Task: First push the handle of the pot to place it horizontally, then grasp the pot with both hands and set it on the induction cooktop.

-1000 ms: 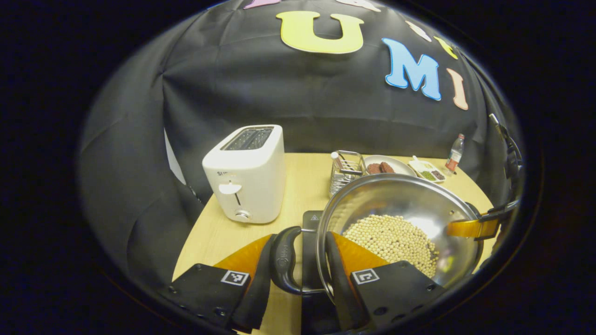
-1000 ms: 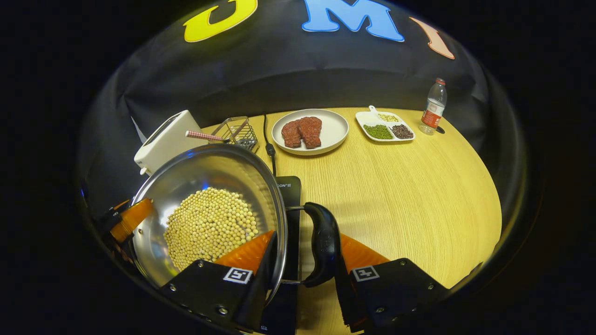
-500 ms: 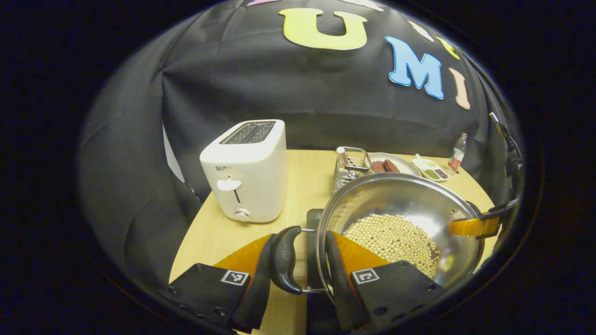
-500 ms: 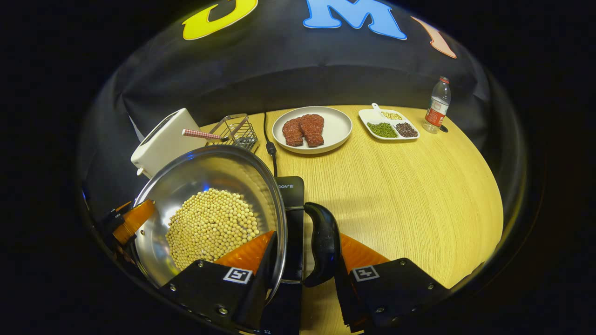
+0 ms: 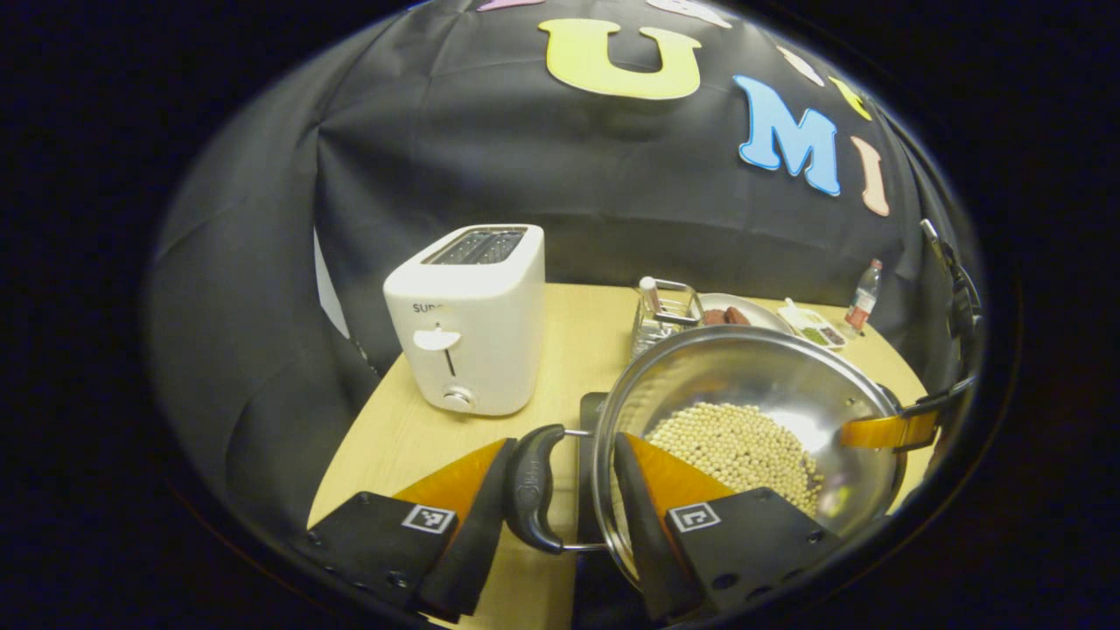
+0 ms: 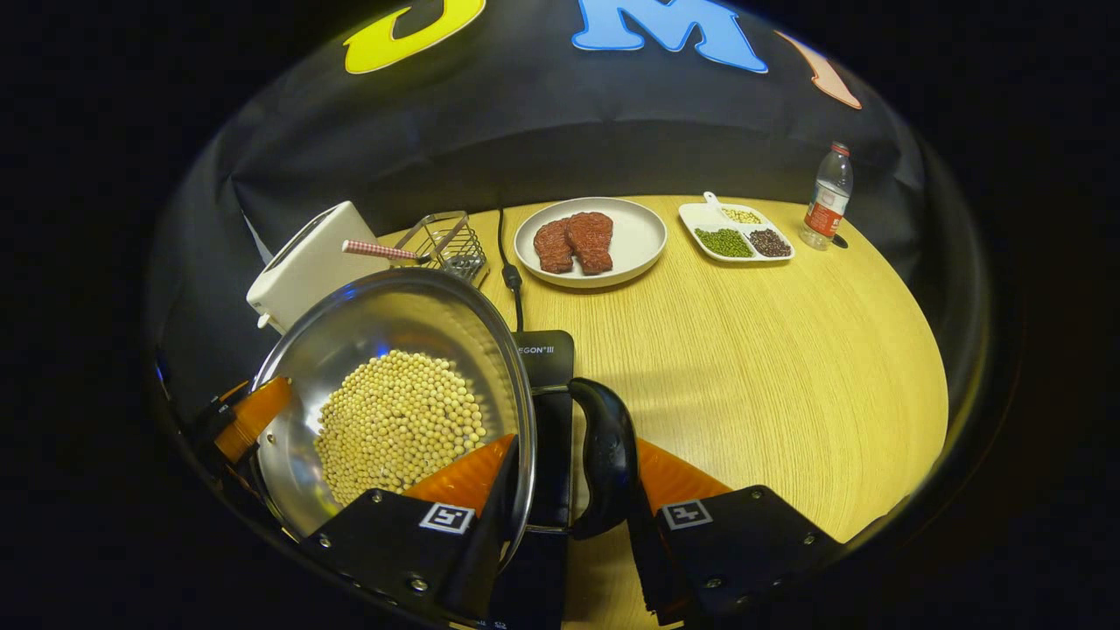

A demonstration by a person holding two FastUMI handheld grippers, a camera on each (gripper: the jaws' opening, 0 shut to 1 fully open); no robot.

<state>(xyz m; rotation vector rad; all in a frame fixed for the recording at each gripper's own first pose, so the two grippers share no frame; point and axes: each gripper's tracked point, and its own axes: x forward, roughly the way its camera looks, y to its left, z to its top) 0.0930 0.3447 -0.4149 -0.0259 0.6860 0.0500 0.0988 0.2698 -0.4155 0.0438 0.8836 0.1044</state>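
A steel pot (image 5: 744, 376) holding pale beans (image 5: 744, 446) sits between both grippers. My left gripper (image 5: 564, 444) is shut on the pot's black side handle (image 5: 529, 490), one finger outside the handle and the other inside the rim. My right gripper (image 6: 576, 444) is shut the same way on the opposite black handle (image 6: 604, 455) of the pot (image 6: 385, 324). The black induction cooktop (image 6: 547, 354) lies under the pot, and its corner (image 5: 588, 411) peeks out by the handle. Whether the pot's base touches it is hidden. Each view shows the other gripper's orange finger (image 6: 249, 416) (image 5: 884, 429) at the far rim.
A white toaster (image 5: 468, 324) stands at the table's back left, next to a wire rack (image 6: 442, 245). A plate with two meat patties (image 6: 588, 241), a divided dish of beans (image 6: 739, 236) and a bottle (image 6: 827, 192) sit along the back. The cooktop's cord (image 6: 507, 271) runs rearward.
Both grippers, still shut on the handles, have drifted slightly with the pot. The background has shifted a little in both views.
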